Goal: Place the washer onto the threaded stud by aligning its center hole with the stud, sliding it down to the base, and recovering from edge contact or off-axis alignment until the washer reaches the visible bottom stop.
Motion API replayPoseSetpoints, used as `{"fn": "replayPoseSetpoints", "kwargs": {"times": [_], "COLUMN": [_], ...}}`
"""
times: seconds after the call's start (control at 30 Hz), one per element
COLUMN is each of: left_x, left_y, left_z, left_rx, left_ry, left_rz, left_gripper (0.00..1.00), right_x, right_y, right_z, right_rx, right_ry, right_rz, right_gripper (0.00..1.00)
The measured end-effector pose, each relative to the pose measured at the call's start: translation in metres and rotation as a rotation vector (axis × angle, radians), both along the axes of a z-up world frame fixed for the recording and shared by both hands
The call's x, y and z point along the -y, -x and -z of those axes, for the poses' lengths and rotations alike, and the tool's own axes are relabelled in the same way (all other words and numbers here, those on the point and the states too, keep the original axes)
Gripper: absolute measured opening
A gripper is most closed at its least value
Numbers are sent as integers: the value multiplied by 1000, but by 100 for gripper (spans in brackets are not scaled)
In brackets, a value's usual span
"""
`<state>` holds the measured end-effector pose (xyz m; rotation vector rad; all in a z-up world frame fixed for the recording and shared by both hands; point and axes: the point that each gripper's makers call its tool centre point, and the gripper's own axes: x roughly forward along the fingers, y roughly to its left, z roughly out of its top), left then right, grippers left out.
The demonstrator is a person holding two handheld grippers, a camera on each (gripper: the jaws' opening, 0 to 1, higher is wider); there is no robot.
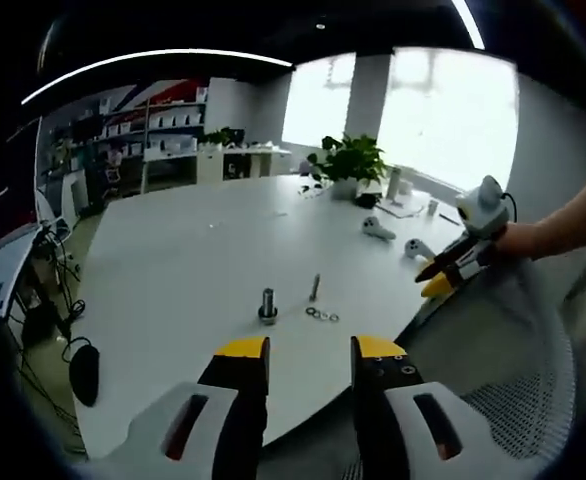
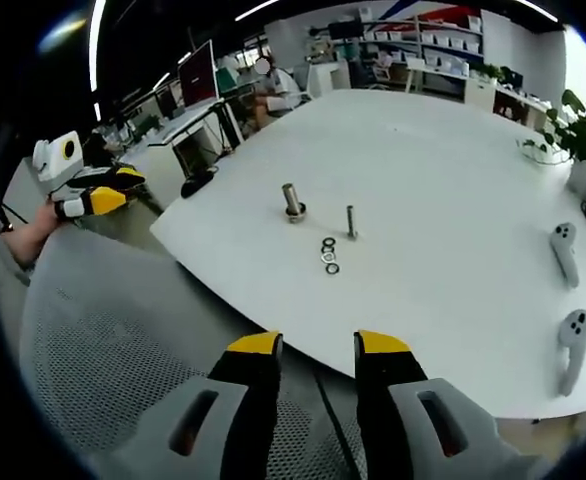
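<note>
Claws (image 1: 310, 362) (image 2: 318, 357) open, off table edge (image 2: 243, 315) | washers (image 2: 329, 255) beside stud (image 2: 351, 221)

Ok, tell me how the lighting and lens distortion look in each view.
Left gripper view: bright windows blow out behind the plant, the white table edge bows from fisheye. Right gripper view: even light, soft glare on the table; washers small but sharp, and the shelves curve near the rim.

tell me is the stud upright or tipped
Upright: the stud stands on end on the table, beside the washers.
</note>
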<state>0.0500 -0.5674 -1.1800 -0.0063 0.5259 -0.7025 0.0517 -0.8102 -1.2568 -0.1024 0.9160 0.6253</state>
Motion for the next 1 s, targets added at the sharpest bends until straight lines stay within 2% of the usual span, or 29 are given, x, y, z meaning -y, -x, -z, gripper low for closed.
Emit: {"fn": "replayPoseSetpoints", "kwargs": {"times": [0.2, 0.37, 0.5, 0.6, 0.77, 1.0], "left_x": [10, 12, 17, 18, 24, 22], "left_y": [6, 7, 8, 9, 14, 15], "left_z": [5, -6, -6, -3, -10, -2], "left_rx": [-17, 29, 26, 20, 31, 9], "left_ry": [-13, 20, 35, 14, 52, 16], "left_rz": [58, 74, 96, 108, 139, 140], "left_gripper": [30, 28, 27, 27, 28, 28], "right_x": [0, -1, -2, -2, -5, -6], "right_y": [4, 3, 3, 3, 4, 8], "right_z": [5, 4, 3, 3, 3, 6], "right_rx": [-16, -16, -13, -13, -22, -40], "right_ry": [40, 21, 23, 20, 1, 29], "right_rz": [-37, -27, -31, -29, -39, -58], "right_gripper": [31, 31, 31, 31, 31, 35]}}
